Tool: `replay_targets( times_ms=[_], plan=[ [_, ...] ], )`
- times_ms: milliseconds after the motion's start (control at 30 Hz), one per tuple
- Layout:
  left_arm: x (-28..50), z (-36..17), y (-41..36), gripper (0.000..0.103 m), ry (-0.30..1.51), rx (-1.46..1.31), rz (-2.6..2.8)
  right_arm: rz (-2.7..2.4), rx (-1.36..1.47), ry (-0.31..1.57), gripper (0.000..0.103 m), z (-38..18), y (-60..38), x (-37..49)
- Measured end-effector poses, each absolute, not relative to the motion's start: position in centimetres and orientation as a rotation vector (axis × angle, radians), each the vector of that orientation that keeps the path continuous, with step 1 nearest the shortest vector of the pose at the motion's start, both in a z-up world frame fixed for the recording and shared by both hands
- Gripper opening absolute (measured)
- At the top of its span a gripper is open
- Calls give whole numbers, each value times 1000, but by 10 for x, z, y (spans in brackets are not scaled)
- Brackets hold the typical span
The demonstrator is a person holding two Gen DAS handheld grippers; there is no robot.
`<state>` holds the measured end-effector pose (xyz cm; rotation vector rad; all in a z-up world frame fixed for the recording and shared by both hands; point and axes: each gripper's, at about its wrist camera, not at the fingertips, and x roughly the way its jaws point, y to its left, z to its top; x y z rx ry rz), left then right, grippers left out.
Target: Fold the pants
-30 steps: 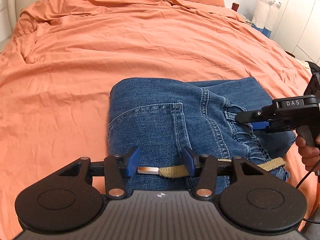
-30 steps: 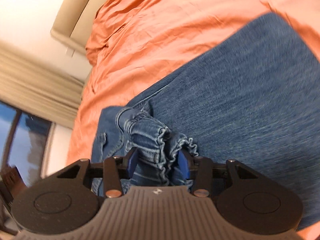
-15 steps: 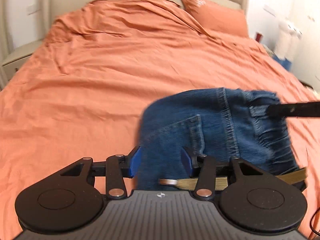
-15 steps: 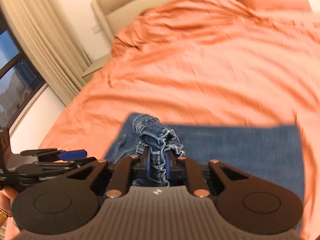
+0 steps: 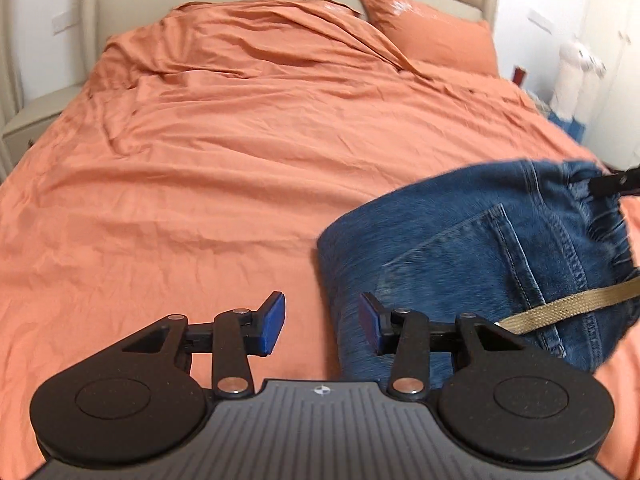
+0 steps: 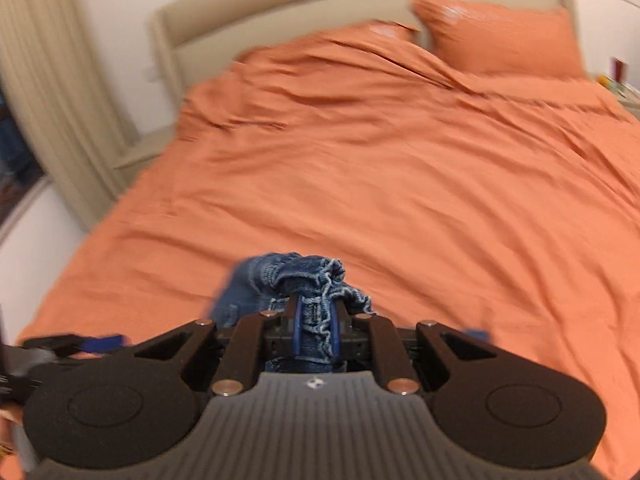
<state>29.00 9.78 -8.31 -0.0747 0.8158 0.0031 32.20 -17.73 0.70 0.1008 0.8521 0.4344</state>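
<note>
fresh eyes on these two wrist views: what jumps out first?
The orange duvet fills both views, running up to a matching pillow by the beige headboard. Against it, the blue jeans stand out at the right of the left wrist view, bunched and lifted. The right gripper is shut on their gathered waistband, while the left gripper stands open with nothing between its pads.

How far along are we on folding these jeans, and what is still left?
Partly done: the jeans already hang as a doubled bundle. In hand: the right gripper is clamped on the gathered waistband, holding the jeans off the orange bedding. The left gripper is open, gripping nothing, with denim just beside one finger. Left: lay them down and finish the fold.
</note>
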Motion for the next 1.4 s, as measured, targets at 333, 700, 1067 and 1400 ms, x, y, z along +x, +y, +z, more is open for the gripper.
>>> replay_targets(
  times_ms=[333,700,1067,1400],
  plan=[
    [315,-115,64,50,862,2,-49,286,170,993,6,-108,-239,353],
    [309,-102,46,49,861,-3,-55,218,97,1033,17,-125,-229,367],
    [225,-78,33,54,870,87,-150,310,220,863,25,-75,-254,254],
    [176,-127,14,57,900,263,-129,167,358,750,25,-120,-235,210]
  ],
)
